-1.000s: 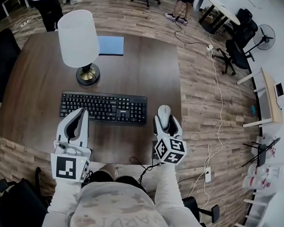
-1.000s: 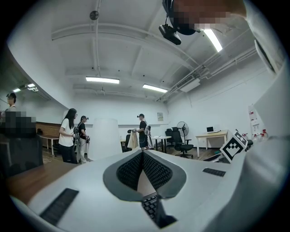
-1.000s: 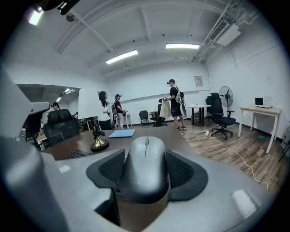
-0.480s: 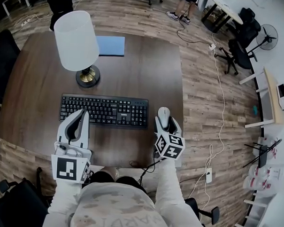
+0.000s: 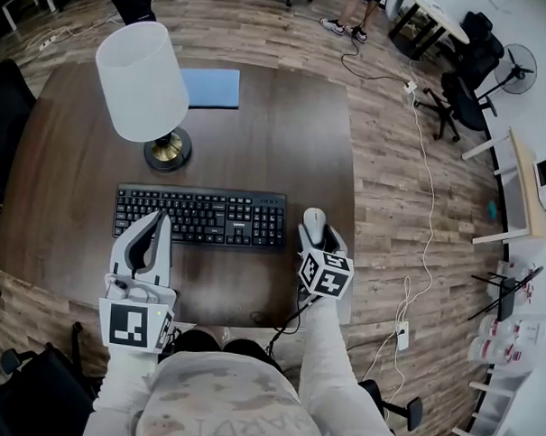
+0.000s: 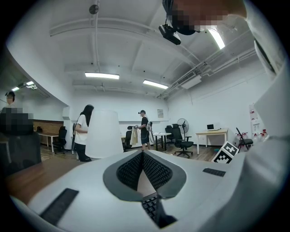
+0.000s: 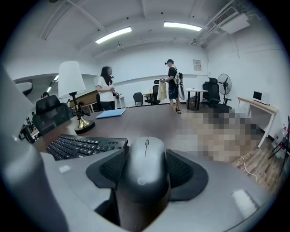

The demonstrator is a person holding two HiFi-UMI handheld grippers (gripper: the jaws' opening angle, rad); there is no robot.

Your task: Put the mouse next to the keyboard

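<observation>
Right gripper (image 5: 315,238) is pinching the mouse (image 5: 314,218), holding it just beside the keyboard (image 5: 201,216), at its 3 o'clock. Left gripper (image 5: 158,219) is hovering at the keyboard's 7 o'clock, jaws pressed together.

Open office: desks (image 5: 426,16), swivel chairs (image 5: 454,103), plank floor (image 5: 392,182).

Wood-plank floor (image 5: 382,199), dark brown table (image 5: 285,141), black office chairs (image 5: 454,108), standing fan (image 5: 512,68), white walls (image 7: 136,68), lit ceiling strip lights (image 7: 113,35).
</observation>
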